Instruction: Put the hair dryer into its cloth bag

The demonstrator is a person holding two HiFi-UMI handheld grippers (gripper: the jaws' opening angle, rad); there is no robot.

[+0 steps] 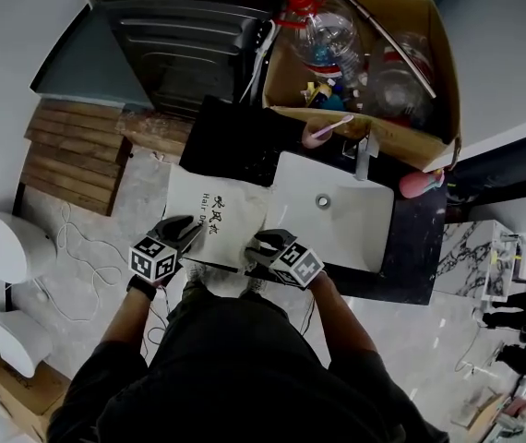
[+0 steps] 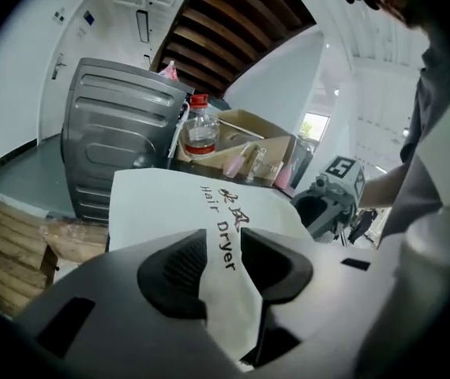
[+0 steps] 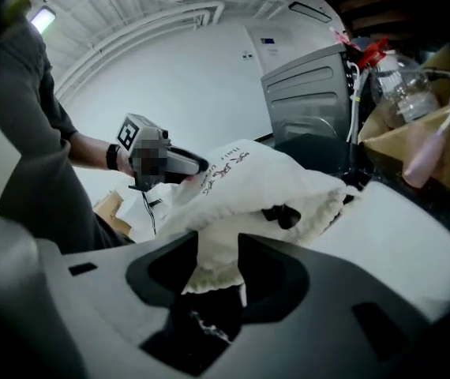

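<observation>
two tongs, both busy, low in the centre of the head view. left tongs (image 1: 185, 227) are clamped on the near edge of the white cloth bag (image 1: 221, 212), and right tongs (image 1: 261, 245) are pinching its gathered rim on the other side. the bag hangs spread between them, "hair dryer" print facing up, puffed out in the right gripper view; whether the dryer sits inside, can't tell. just beyond, a white basin (image 1: 337, 215) set in the dark worktop (image 1: 422, 238). further up the frame, a cardboard box (image 1: 434, 53) with a big plastic bottle (image 1: 323, 30), and at upper left a grey ribbed appliance (image 1: 189, 30).
</observation>
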